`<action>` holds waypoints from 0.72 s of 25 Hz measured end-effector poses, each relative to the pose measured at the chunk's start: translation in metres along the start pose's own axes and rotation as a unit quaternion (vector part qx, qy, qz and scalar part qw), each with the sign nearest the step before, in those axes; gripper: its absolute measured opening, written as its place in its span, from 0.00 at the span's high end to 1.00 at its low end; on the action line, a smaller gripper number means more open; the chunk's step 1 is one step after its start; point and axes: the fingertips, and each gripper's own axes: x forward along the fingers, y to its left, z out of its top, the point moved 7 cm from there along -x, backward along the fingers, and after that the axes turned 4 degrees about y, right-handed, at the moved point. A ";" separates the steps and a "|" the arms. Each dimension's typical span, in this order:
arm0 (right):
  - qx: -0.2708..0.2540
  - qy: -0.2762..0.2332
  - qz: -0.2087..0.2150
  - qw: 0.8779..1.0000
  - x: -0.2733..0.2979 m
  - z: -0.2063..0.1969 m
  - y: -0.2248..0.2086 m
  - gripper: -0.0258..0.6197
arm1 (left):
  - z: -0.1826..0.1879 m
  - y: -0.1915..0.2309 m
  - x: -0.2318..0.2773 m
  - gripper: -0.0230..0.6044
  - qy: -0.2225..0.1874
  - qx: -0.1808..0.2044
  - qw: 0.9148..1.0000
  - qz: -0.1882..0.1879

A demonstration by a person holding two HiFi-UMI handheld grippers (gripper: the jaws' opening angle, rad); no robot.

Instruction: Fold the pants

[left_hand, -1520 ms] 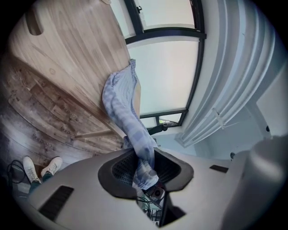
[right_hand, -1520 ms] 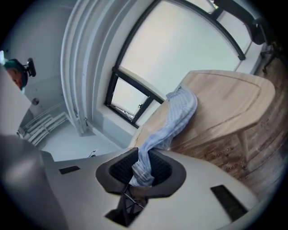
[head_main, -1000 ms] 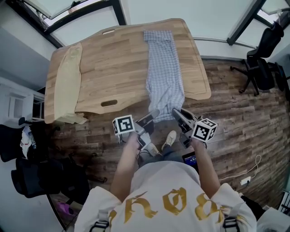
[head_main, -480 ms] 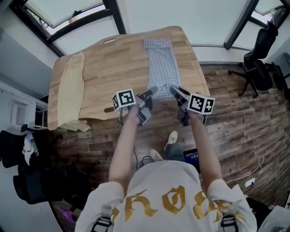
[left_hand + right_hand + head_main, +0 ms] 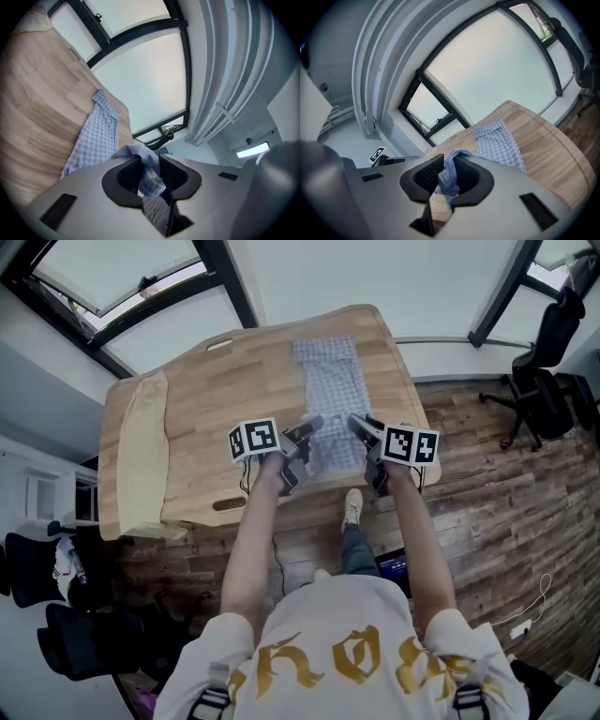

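Note:
Blue-and-white checked pants lie lengthwise on the right part of the wooden table, waistband at the far end. Their near end is lifted and carried over the part that lies flat. My left gripper is shut on one corner of that end, and the bunched checked cloth shows between its pads. My right gripper is shut on the other corner, with cloth pinched between its jaws. Both grippers hover side by side above the middle of the pants, pointing toward the far edge.
A folded beige garment lies along the table's left edge. An office chair stands on the wood floor at the right. Windows run behind the table's far side. The person's feet are near the table's front edge.
Both grippers have moved away from the person, from past the table's front edge to over its middle, carrying the pants' near end onto the flat part. The jaws have stayed shut.

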 end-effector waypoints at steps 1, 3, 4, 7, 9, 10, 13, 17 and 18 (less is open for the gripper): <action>0.003 0.001 0.002 1.000 0.009 0.011 -0.008 0.84 | 0.013 0.003 0.008 0.77 0.003 0.001 1.000 0.000; 0.007 0.005 0.010 1.000 0.026 0.038 -0.023 0.84 | 0.042 0.008 0.027 0.77 0.004 0.001 1.000 -0.002; 0.007 0.007 0.014 1.000 0.035 0.053 -0.030 0.84 | 0.058 0.009 0.036 0.77 0.002 0.001 1.000 -0.002; 0.003 0.017 0.022 1.000 0.061 0.097 -0.050 0.84 | 0.104 0.014 0.063 0.77 -0.003 0.000 1.000 0.003; 0.006 0.024 0.028 0.999 0.081 0.125 -0.065 0.84 | 0.136 0.018 0.079 0.77 -0.010 -0.004 1.000 0.008; 0.009 0.027 0.031 0.999 0.091 0.138 -0.072 0.84 | 0.151 0.020 0.087 0.77 -0.015 -0.005 1.000 0.011; 0.015 0.037 0.037 0.999 0.118 0.171 -0.096 0.84 | 0.190 0.030 0.112 0.77 -0.021 -0.006 1.000 0.023; 0.014 0.036 0.045 0.998 0.156 0.209 -0.127 0.84 | 0.238 0.050 0.143 0.77 -0.035 -0.009 0.999 0.033; 0.009 0.036 0.042 0.998 0.168 0.217 -0.137 0.83 | 0.250 0.057 0.152 0.77 -0.040 -0.004 0.999 0.032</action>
